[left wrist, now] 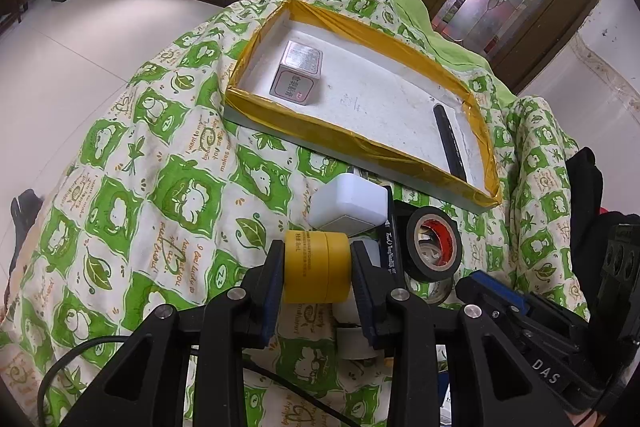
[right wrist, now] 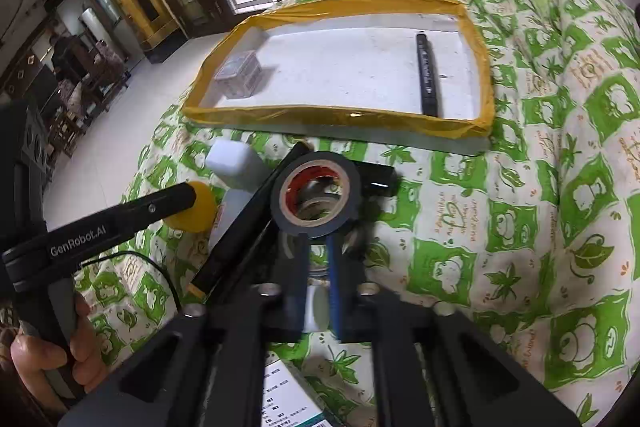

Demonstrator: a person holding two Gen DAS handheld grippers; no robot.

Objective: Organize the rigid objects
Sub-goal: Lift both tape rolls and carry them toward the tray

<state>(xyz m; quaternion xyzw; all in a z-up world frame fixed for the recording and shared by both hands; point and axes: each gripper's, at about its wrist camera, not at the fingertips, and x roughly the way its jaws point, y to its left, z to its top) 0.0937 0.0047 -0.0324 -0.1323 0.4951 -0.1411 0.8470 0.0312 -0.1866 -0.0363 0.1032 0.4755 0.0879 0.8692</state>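
Now the left gripper [left wrist: 316, 269] has its two pads pressed on the flat ends of a yellow cylindrical jar [left wrist: 316, 267], a squat tub with a seam round its middle and small dark print on its side, held lying sideways just above the quilt [left wrist: 132, 195]. Right behind it sits a white cube-shaped charger [left wrist: 352, 205], glossy with rounded corners, touching or nearly touching the jar's far edge.

Over on the right gripper [right wrist: 318, 247], the narrow gap between the jaws holds the near rim of a black tape roll [right wrist: 316, 199]; the roll stands tilted up, showing a pale core with a red label inside. No earlier frame to compare, but the pads look closed on that rim. A second, greyish roll [right wrist: 316, 211] shows through the hole beneath it.

A long black pen [right wrist: 248, 223] lies slanted between jar and tape, its printed barrel running right alongside the roll, so that cluster is tight.

Farther back, the white foam tray [left wrist: 320, 129] edged in yellow tape rests on the green-and-white quilt. In it, a small silver-pink carton [left wrist: 298, 73] sits in the left corner, and a black marker [left wrist: 450, 139] lies along the right side, well apart from the carton.

A printed box [right wrist: 288, 395] peeks out under the right gripper, and a hand [right wrist: 48, 355] grips the left tool's handle.
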